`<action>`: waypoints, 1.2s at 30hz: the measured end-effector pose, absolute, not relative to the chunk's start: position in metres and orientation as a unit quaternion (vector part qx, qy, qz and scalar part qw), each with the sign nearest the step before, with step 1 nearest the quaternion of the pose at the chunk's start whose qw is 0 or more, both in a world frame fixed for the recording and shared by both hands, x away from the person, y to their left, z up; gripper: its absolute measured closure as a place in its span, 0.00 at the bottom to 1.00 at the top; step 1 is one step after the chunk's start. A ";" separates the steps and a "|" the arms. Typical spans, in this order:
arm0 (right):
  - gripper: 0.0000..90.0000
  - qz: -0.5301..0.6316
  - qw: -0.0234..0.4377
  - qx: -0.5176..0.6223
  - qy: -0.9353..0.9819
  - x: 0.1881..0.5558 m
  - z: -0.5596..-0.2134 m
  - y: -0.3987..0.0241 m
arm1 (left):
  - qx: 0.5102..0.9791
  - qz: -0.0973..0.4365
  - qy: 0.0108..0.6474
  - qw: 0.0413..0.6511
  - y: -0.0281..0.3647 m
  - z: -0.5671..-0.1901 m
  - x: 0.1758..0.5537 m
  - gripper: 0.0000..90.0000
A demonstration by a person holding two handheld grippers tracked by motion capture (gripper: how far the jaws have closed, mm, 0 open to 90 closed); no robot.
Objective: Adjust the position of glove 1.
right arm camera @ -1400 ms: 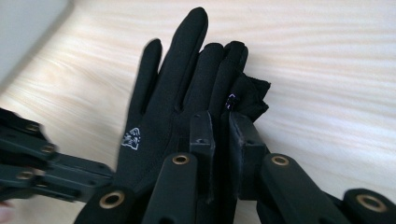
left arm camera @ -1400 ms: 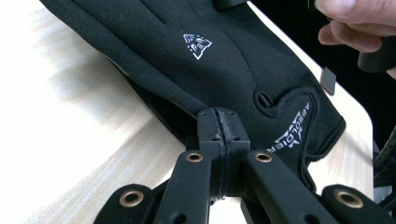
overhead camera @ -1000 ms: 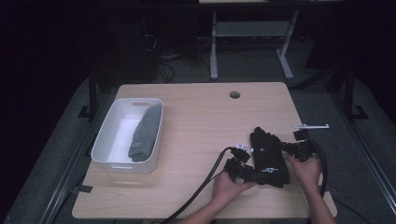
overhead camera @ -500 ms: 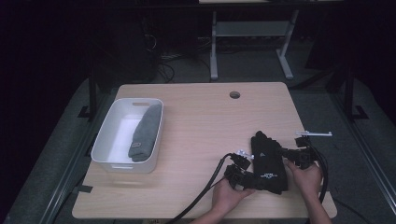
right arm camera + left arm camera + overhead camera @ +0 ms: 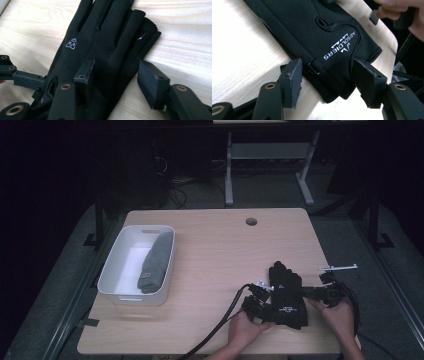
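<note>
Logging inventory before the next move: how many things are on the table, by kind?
Black gloves: 1 visible stack near the grippers; whether it is one glove or a pair lying together I cannot tell
Grey folded cloth items: 1, inside the bin
White plastic bins: 1
Total: 3

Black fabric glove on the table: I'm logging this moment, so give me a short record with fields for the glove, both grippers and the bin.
glove: black fabric glove with white lettering, flat on the light wooden table
left gripper: jaws apart, either side of the glove's cuff
right gripper: jaws just opening, one over the glove, not pressing
bin: white plastic bin at table's left, holding a folded grey cloth
</note>
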State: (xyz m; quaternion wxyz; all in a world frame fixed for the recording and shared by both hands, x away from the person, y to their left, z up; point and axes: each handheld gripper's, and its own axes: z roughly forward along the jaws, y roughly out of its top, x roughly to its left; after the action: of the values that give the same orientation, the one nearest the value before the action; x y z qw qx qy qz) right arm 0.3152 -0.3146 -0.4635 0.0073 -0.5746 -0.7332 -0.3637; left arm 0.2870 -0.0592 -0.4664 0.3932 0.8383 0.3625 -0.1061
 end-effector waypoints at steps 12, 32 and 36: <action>0.85 -0.399 -0.011 -0.580 -0.710 0.302 -0.471 -0.305 | 0.843 -0.076 0.352 0.399 -0.071 -0.472 0.292 0.84; 0.87 -0.447 -0.022 -0.570 -0.689 0.308 -0.434 -0.299 | 0.833 -0.077 0.347 0.424 -0.042 -0.444 0.310 0.86; 0.87 -0.451 -0.011 -0.576 -0.681 0.310 -0.436 -0.301 | 0.830 -0.084 0.353 0.424 -0.041 -0.447 0.311 0.86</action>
State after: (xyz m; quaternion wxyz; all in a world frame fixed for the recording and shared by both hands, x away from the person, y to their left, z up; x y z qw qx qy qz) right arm 0.3097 -0.3011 -0.4363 -0.0114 -0.5763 -0.6813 -0.4512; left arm 0.3115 -0.0414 -0.4469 0.4240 0.8297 0.3532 -0.0841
